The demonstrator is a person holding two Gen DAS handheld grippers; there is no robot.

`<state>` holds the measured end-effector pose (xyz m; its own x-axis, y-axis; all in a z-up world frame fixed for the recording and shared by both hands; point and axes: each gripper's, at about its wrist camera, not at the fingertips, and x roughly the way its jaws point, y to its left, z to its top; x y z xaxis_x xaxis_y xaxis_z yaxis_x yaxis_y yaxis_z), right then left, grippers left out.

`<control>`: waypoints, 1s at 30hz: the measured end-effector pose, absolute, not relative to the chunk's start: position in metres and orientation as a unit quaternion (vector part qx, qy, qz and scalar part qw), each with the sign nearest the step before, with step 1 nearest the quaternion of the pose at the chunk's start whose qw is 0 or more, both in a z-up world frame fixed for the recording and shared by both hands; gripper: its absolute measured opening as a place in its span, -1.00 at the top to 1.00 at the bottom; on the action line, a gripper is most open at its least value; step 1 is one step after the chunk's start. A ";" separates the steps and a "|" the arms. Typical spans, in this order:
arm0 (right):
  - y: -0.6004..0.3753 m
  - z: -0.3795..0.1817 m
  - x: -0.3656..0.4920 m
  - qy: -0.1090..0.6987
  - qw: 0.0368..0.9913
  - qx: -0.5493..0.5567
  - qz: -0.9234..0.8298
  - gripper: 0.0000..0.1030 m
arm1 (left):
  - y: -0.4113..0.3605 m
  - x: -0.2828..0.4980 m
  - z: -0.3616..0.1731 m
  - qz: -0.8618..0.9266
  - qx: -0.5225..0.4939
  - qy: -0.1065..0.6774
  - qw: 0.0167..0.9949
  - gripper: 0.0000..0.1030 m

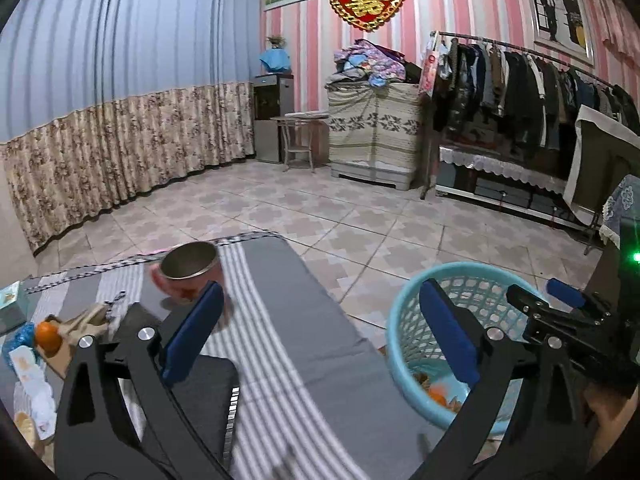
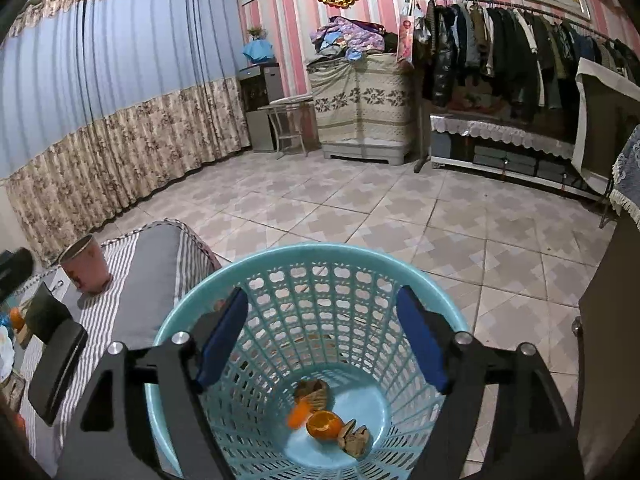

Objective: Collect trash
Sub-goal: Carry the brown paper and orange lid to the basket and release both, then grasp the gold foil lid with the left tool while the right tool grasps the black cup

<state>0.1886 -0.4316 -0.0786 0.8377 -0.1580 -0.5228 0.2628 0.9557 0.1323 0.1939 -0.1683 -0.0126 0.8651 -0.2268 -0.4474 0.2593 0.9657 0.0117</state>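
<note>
A light blue plastic basket (image 2: 320, 249) stands on the tiled floor beside the table. Orange peels (image 2: 324, 424) and brown shell pieces (image 2: 354, 438) lie in its bottom. My right gripper (image 2: 323, 296) hovers over the basket mouth, open, with nothing between its blue pads. My left gripper (image 1: 320, 292) is open and empty over the striped tablecloth (image 1: 304, 352), with the basket (image 1: 460, 267) behind its right finger. At the table's left end lie an orange (image 1: 48, 336), crumpled wrappers (image 1: 30, 376) and a blue crumpled piece (image 1: 18, 338).
A metal cup with a pink outside (image 1: 188, 268) stands near the table's far end. A black flat case (image 2: 56, 360) and a dark notebook (image 1: 200, 396) lie on the cloth. Across the tiled floor (image 2: 360, 208) are curtains, a covered cabinet and a clothes rack.
</note>
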 end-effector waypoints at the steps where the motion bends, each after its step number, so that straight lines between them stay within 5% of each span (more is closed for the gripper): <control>1: -0.429 -0.077 0.186 0.259 0.955 0.096 -0.112 -0.64 | -0.161 0.191 -0.011 -0.122 0.034 0.226 0.966 -0.85; 6: -0.400 -0.062 0.173 0.236 0.964 0.069 -0.105 -0.83 | -0.121 0.178 -0.004 -0.100 0.025 0.223 0.969 -0.89; 30: -0.175 -0.065 0.153 0.276 0.960 0.006 0.035 -0.83 | 0.167 0.129 -0.070 0.081 -0.018 0.338 0.937 -0.87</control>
